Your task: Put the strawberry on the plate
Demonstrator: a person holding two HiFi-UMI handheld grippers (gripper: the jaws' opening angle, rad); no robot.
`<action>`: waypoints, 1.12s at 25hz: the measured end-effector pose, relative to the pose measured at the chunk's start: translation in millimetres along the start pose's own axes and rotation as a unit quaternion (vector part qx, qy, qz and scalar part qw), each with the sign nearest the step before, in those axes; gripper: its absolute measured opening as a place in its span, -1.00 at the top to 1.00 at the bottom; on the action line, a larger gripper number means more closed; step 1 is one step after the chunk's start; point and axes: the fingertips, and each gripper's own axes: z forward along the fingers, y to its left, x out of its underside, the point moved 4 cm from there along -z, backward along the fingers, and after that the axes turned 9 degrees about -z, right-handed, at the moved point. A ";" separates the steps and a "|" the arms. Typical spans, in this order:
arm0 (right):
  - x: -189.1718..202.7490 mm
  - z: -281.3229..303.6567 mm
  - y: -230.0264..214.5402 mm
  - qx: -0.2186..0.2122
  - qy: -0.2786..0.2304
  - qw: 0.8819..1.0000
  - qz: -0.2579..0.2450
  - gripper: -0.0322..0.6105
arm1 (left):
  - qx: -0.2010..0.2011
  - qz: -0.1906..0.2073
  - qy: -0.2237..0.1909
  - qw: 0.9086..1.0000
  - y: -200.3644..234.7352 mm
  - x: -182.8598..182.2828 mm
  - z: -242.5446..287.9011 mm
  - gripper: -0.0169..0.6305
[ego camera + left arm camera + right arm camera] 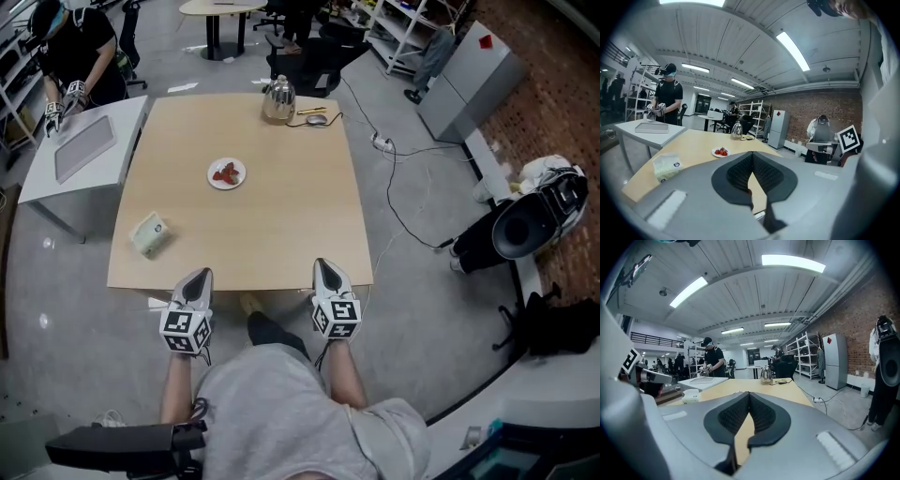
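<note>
A small white plate sits near the middle of the wooden table, with red strawberries lying on it. In the left gripper view the plate with the strawberries shows beyond the jaws. My left gripper and right gripper hover at the table's near edge, well short of the plate. Both are shut, pads touching at the tips, nothing between them. The left gripper and right gripper look along the table.
A pale green packet lies near the left front of the table. A metal kettle and a mouse with cable stand at the far edge. A white side table holding a tray is at left; a person stands behind it.
</note>
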 end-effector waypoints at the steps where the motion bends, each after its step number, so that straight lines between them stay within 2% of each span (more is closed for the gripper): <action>1: -0.4 -2.9 -0.5 0.001 -0.001 1.000 -0.001 0.88 | 0.001 0.002 -0.002 1.000 -2.0 -0.6 -0.8 0.89; 11: 5.8 -23.8 3.0 -0.003 -0.001 1.000 0.011 0.88 | -0.001 0.002 -0.010 1.000 -10.1 -1.9 -8.0 0.89; 28: 8.9 -20.0 0.5 -0.011 0.006 1.000 0.011 0.88 | -0.002 0.002 -0.010 1.000 -14.6 -4.9 1.1 0.89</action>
